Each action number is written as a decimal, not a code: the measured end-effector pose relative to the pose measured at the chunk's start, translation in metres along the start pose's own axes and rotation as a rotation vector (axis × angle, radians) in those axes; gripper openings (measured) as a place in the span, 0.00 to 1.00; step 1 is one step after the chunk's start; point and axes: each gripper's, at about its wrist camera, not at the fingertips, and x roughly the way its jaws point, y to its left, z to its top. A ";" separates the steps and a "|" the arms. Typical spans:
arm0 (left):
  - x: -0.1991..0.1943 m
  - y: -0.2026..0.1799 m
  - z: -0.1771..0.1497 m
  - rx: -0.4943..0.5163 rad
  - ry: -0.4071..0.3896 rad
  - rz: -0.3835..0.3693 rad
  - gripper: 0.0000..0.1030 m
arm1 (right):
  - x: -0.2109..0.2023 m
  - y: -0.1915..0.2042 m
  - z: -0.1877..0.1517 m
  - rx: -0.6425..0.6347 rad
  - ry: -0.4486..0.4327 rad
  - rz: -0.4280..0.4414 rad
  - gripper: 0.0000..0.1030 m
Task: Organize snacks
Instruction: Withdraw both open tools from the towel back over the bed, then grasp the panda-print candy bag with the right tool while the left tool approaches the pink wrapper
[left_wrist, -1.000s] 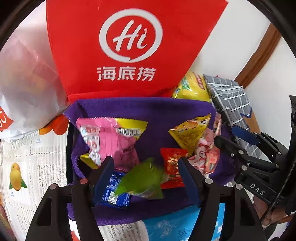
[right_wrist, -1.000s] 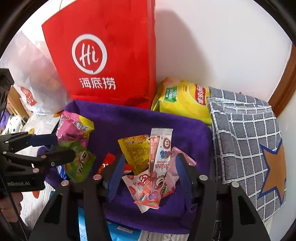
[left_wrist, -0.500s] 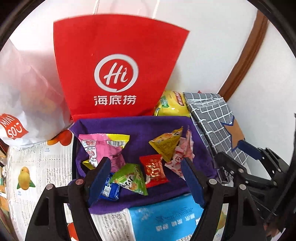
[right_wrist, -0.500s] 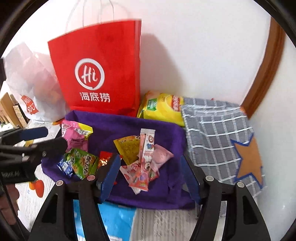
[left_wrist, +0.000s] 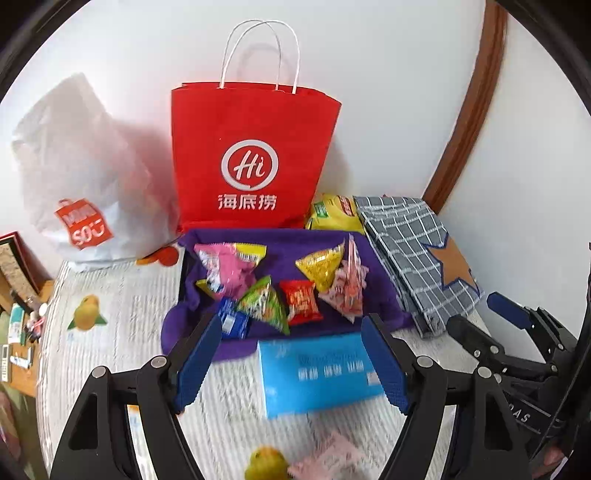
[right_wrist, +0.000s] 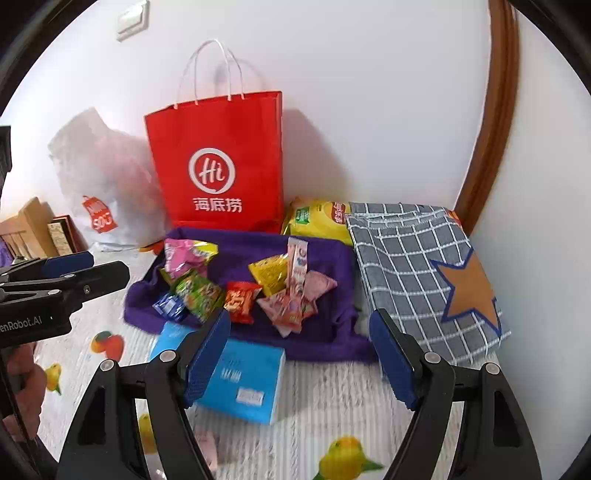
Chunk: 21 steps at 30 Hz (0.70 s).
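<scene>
Left wrist view is showing the left tongs (left_wrist: 291, 354) standing open and empty, while the right tongs (right_wrist: 299, 358) are opening, empty too; snack packets (left_wrist: 284, 288) are lying on the purple cloth (left_wrist: 280, 240).

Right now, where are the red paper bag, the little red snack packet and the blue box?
red paper bag (left_wrist: 255, 155): left wrist view, on its front face by the white logo.
red snack packet (right_wrist: 240, 297): right wrist view, middle of the wrapper.
blue box (left_wrist: 314, 373): left wrist view, on its top face.
</scene>
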 end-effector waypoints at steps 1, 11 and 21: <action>-0.004 -0.001 -0.005 0.007 -0.003 0.001 0.74 | -0.007 0.001 -0.007 0.004 -0.006 0.001 0.75; -0.034 0.016 -0.069 -0.032 0.022 0.059 0.74 | -0.029 0.024 -0.073 0.011 0.085 0.116 0.75; -0.046 0.040 -0.111 -0.071 0.029 0.079 0.74 | -0.025 0.050 -0.130 0.013 0.164 0.191 0.72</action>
